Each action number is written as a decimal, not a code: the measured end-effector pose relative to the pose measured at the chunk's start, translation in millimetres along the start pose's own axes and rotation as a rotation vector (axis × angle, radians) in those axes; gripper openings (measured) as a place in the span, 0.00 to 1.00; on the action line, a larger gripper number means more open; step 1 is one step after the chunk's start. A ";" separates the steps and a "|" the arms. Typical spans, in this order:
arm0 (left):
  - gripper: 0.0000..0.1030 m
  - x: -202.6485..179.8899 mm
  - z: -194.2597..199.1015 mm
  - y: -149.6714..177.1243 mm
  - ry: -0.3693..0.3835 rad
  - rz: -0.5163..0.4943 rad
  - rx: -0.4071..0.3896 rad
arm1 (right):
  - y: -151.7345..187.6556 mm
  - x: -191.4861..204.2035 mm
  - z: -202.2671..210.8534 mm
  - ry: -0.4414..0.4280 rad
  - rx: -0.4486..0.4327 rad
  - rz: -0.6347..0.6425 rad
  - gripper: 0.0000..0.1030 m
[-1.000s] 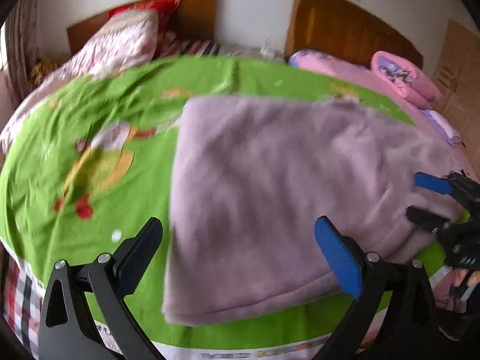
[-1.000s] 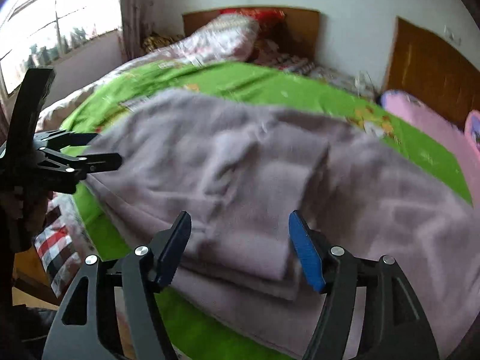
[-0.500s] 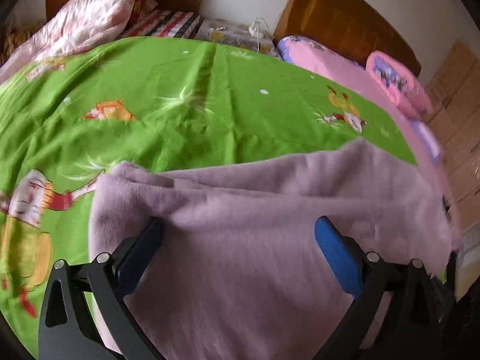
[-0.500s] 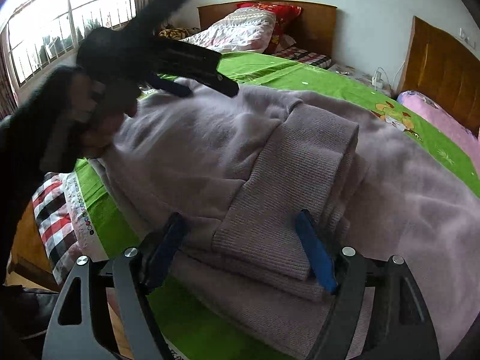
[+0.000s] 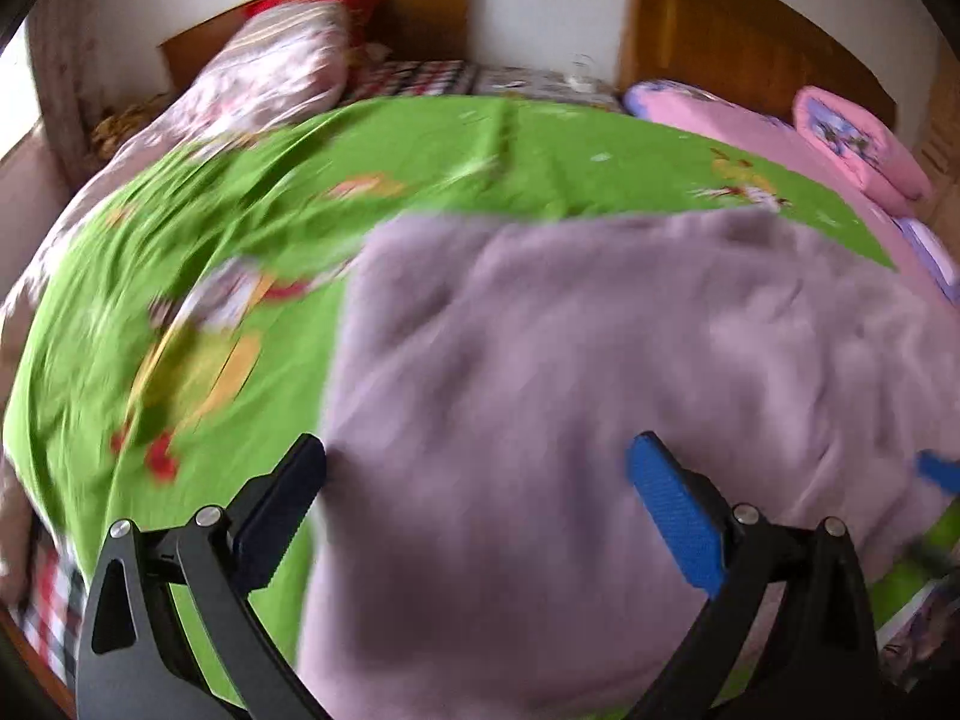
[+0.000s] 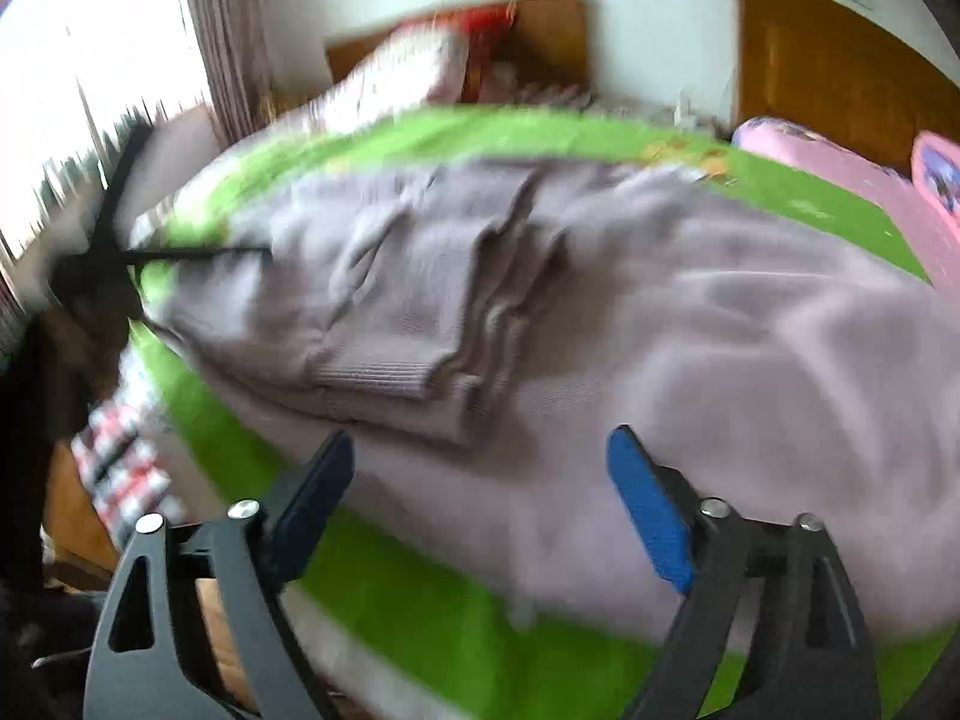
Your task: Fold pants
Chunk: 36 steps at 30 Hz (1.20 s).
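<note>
Mauve fleece pants (image 5: 570, 408) lie folded on the green bedspread (image 5: 420, 180), near the bed's front edge. In the right wrist view the pants (image 6: 690, 348) show their ribbed cuffs (image 6: 384, 372) stacked on top at the left. My left gripper (image 5: 477, 492) hovers open over the pants' near left part, nothing between its pads. My right gripper (image 6: 480, 474) hangs over the near edge of the pants with its jaws opening and no cloth pinched. One blue pad of the right gripper (image 5: 939, 471) shows at the right edge of the left wrist view. Both views are blurred.
Rolled quilts (image 5: 288, 60) lie against the wooden headboard (image 5: 420, 18). A second bed with pink bedding (image 5: 852, 144) stands to the right. A bright window (image 6: 90, 90) is on the left. A checked sheet (image 6: 120, 468) hangs over the bed's front edge.
The left gripper swung over the pants and back to the left front corner. The right gripper drew back toward the bed edge and its jaws widened. The folded cuffs stayed on top.
</note>
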<state>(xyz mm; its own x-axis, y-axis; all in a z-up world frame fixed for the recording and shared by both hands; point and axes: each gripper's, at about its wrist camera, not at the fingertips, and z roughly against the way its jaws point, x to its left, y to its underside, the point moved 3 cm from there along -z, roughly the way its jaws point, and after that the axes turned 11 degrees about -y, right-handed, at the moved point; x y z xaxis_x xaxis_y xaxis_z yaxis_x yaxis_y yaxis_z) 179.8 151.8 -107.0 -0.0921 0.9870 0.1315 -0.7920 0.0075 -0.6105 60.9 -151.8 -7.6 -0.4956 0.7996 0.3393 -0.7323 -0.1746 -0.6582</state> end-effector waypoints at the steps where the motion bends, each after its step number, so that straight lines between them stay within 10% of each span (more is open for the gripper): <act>1: 0.99 10.0 -3.3 8.4 0.044 0.043 0.021 | 4.4 -5.4 23.0 -0.029 -0.063 -0.030 0.81; 8: 0.98 35.6 46.0 11.7 0.010 0.184 -0.049 | 61.0 -119.2 167.3 0.095 -0.403 -0.492 0.85; 14: 0.98 -55.8 90.3 -23.8 0.162 -0.023 -0.185 | 102.7 -209.3 181.4 0.013 -0.397 -0.828 0.84; 23: 0.98 -152.3 8.0 -24.6 0.167 -0.152 0.028 | 70.2 -231.7 163.7 0.086 -0.259 -0.808 0.87; 28: 0.99 -150.4 8.7 -14.0 0.148 -0.159 -0.025 | 63.7 -206.3 149.6 0.110 -0.154 -0.674 0.94; 36: 0.99 -152.8 9.5 -8.9 0.153 -0.168 -0.043 | 52.6 -224.6 147.7 0.099 -0.266 -0.771 0.89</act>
<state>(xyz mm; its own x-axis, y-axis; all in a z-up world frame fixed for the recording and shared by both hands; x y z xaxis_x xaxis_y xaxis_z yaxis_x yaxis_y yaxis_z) 195.2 -0.7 -114.3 0.1341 0.9842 0.1156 -0.7617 0.1770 -0.6233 64.7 -425.4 -19.1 0.1542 0.6882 0.7090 -0.7092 0.5767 -0.4055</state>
